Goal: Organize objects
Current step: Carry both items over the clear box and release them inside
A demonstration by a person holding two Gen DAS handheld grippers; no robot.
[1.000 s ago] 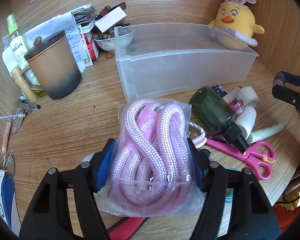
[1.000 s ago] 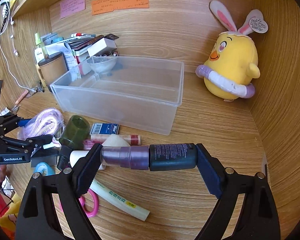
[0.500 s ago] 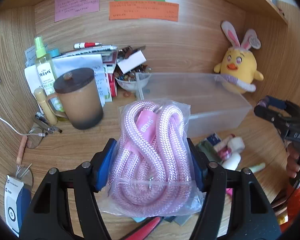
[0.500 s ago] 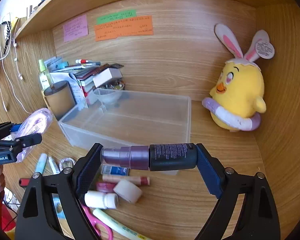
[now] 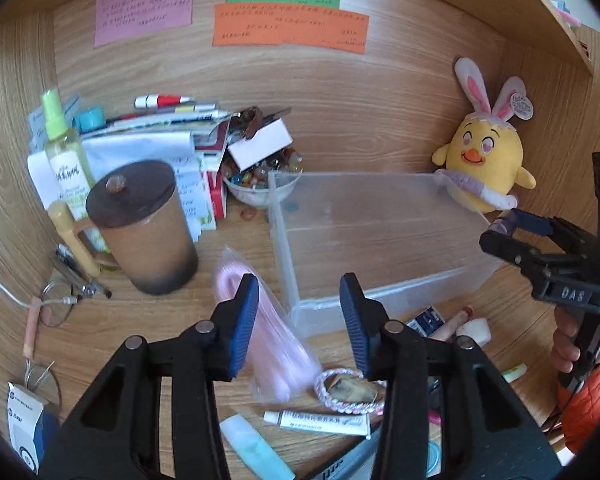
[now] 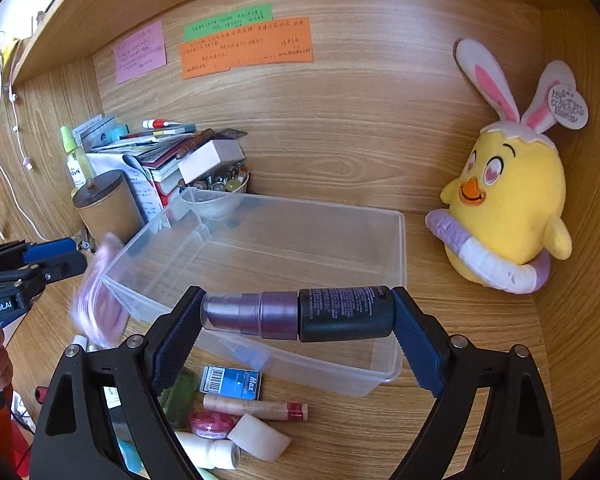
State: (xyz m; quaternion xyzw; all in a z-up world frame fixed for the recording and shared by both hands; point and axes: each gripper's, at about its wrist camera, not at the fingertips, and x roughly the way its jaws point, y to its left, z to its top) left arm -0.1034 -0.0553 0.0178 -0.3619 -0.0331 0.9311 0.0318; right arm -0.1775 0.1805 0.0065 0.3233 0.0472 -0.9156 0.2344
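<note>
My left gripper [image 5: 296, 292] has nothing between its blue pads, and its jaws are closing. The bagged pink rope [image 5: 268, 332] is a blur below and beyond the left finger, free of the pads, just outside the near left corner of the clear plastic bin [image 5: 284, 240]. The right wrist view shows the same pink blur of the rope bag [image 6: 98, 300] against that corner of the bin [image 6: 400, 280]. My right gripper [image 6: 296, 312] is shut end to end on a dark bottle with a purple cap [image 6: 340, 314], held level over the bin's near wall.
A lidded brown mug [image 5: 140, 224], a spray bottle, stacked papers and a bowl of beads [image 5: 260, 184] stand left of the bin. A yellow plush chick [image 6: 504, 208] sits at its right. A tube [image 5: 316, 420], a bracelet [image 5: 348, 392], a blue box [image 6: 232, 384] and other small toiletries lie in front.
The pink rope bag has come out of my left gripper and drops beside the bin; the left jaws have narrowed. Both grippers have risen, the right one carrying the bottle nearer the bin.
</note>
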